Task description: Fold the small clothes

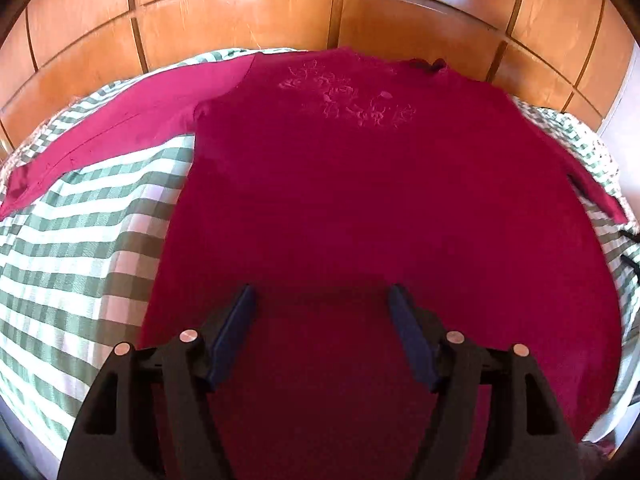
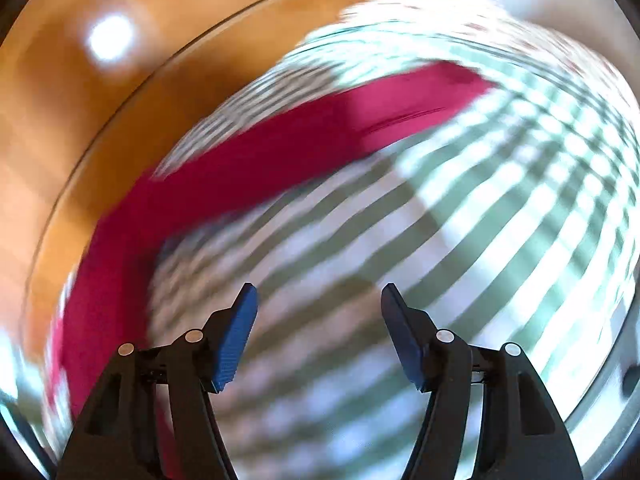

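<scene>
A dark pink long-sleeved top point(image 1: 340, 184) lies flat on a green-and-white checked bedcover point(image 1: 80, 248), neck at the far side, embroidery on the chest, one sleeve stretched out to the left. My left gripper point(image 1: 322, 300) is open and empty, hovering over the lower part of the top. In the blurred right wrist view, a pink sleeve point(image 2: 280, 152) runs across the checked cover point(image 2: 440, 240) from lower left to upper right. My right gripper point(image 2: 318, 300) is open and empty above the cover, to the right of the sleeve.
A wooden panelled headboard point(image 1: 320, 8) stands behind the bed and shows in the right wrist view point(image 2: 80, 120) too. The cover's edge drops off at the right point(image 1: 624, 320). A dark cord point(image 1: 630, 248) lies at the right edge.
</scene>
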`<state>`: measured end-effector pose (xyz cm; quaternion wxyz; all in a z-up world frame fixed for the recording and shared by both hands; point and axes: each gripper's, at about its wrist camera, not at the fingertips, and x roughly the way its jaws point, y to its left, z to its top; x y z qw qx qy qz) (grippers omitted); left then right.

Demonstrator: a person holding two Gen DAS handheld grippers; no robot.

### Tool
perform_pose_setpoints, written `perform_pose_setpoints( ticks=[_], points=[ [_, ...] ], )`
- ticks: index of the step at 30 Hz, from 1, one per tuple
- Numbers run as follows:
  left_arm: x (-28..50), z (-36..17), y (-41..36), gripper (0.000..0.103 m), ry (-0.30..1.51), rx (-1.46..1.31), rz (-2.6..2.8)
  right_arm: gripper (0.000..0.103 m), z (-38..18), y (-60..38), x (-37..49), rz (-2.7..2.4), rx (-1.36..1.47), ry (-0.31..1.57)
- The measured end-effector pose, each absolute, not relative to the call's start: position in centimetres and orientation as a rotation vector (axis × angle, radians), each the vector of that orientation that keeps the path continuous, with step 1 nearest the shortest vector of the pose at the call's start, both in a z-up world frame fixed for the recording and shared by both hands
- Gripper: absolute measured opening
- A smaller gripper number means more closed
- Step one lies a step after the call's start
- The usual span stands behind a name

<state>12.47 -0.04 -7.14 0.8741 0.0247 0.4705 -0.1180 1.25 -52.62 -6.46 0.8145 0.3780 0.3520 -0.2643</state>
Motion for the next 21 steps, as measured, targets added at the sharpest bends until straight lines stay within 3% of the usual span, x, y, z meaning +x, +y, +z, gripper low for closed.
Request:
perform_pose_setpoints(
  ticks=[5,7,8,9,17,21],
  points=[
    [12.3,-7.3,-0.1,0.076,0.984,0.046,-0.224,0.063,-6.7,-58.8,2.9,-0.673,0.958,0.653],
    [12.4,-7.3,-0.2,0.077,0.99,0.045,-0.221,0.039,-6.6,-59.7,4.2,-0.718,0.914,0.691],
    [12.6,-7.3,-0.2,0.078,0.994,0.048,-0.218,0.009,-6.6,-60.1,5.3,-0.755,0.843,0.751],
    [12.7,-7.3,-0.3,0.078,0.997,0.048,-0.217,0.006,-6.5,-60.4,5.6,-0.774,0.796,0.776],
    [13.5,-7.0,-0.3,0.079,1.02,0.03,-0.233,0.005,-4.6,-62.1,8.1,-0.895,0.585,0.825],
    [13.7,-6.3,0.3,0.078,1.01,0.009,-0.265,0.005,-1.0,-58.4,10.5,-0.741,0.528,0.769]
  ],
)
